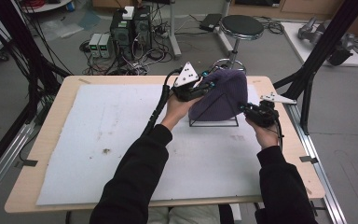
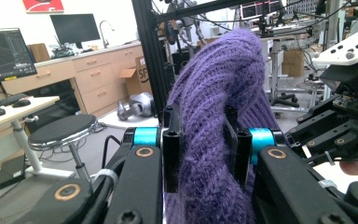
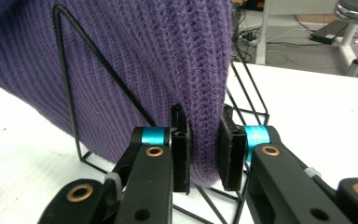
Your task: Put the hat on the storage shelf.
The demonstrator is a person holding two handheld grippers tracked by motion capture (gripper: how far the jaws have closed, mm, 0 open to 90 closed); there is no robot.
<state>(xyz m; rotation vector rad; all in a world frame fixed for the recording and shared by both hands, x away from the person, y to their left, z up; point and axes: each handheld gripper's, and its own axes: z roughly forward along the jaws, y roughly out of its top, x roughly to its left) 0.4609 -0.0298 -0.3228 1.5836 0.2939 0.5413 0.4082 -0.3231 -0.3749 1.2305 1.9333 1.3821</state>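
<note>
A robotics lab or workshop, not a home. Bare grey floor w/ computer towers (image 1: 130,29) and loose cables (image 1: 144,56) beside the table (image 1: 51,140), which carries a white foam pad (image 1: 121,140). Black metal frame rails (image 1: 328,37) around the table. The left gripper view shows a monitor (image 2: 4,53) on a desk, wood drawer cabinets (image 2: 93,79), cardboard boxes (image 2: 133,77), a round stool (image 2: 63,130), plus grey robot parts (image 2: 137,106) on the floor.
</note>
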